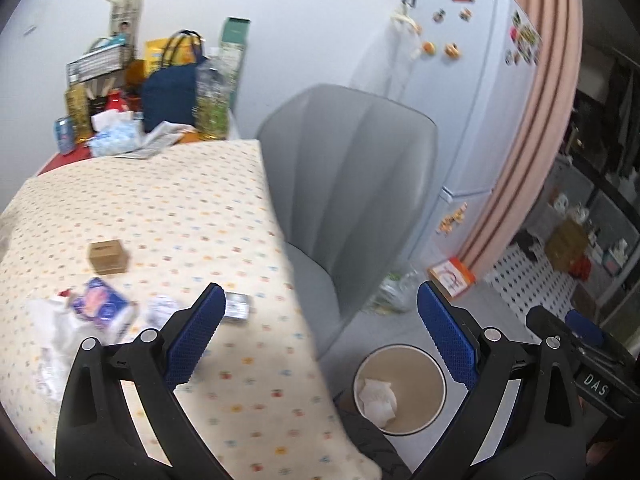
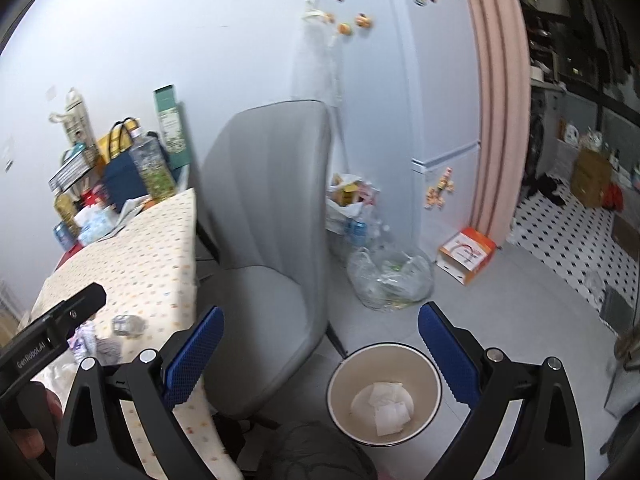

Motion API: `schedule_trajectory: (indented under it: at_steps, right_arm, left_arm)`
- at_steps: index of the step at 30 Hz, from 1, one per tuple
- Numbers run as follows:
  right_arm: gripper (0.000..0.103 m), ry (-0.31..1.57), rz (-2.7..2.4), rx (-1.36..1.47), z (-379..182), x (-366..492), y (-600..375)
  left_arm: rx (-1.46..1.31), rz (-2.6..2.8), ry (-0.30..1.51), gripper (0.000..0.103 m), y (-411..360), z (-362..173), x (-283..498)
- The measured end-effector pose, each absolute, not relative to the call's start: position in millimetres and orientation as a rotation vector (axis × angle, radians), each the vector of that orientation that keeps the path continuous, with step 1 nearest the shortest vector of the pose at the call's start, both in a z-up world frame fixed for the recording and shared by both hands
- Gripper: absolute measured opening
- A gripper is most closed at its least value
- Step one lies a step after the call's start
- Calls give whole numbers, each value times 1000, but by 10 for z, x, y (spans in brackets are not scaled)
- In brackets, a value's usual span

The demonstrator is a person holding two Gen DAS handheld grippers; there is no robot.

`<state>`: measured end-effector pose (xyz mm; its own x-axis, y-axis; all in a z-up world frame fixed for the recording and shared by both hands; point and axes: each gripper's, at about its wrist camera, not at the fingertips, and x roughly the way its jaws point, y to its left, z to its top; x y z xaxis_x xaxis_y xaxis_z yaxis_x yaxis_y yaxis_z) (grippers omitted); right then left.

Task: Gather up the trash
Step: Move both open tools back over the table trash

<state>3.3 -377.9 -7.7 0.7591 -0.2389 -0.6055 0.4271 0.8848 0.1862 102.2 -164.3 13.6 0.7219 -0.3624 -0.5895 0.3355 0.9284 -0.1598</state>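
A round beige waste bin (image 1: 424, 372) stands on the floor by the table, with crumpled white paper (image 1: 376, 398) inside; it also shows in the right wrist view (image 2: 416, 364) with the paper (image 2: 384, 404). My left gripper (image 1: 320, 332) is open and empty, above the table edge and the bin. My right gripper (image 2: 320, 348) is open and empty, above the bin. On the table lie a small brown box (image 1: 107, 257), a purple-blue wrapper (image 1: 100, 300), white plastic scraps (image 1: 52, 332) and a small grey packet (image 1: 237, 307).
A grey chair (image 1: 348, 184) stands beside the table with the dotted cloth (image 1: 168, 208). Bags and bottles (image 1: 168, 88) crowd the table's far end. A white fridge (image 1: 464, 92), a clear plastic bag (image 2: 390, 276) and an orange box (image 2: 466, 254) are on the floor side.
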Motion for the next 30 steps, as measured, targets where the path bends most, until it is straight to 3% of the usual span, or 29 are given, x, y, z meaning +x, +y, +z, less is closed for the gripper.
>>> schedule_trajectory:
  at_steps: [30]
  right_arm:
    - [95, 641, -135, 173, 12, 263, -2270]
  left_arm:
    - [-181, -95, 638, 96, 206, -88, 590]
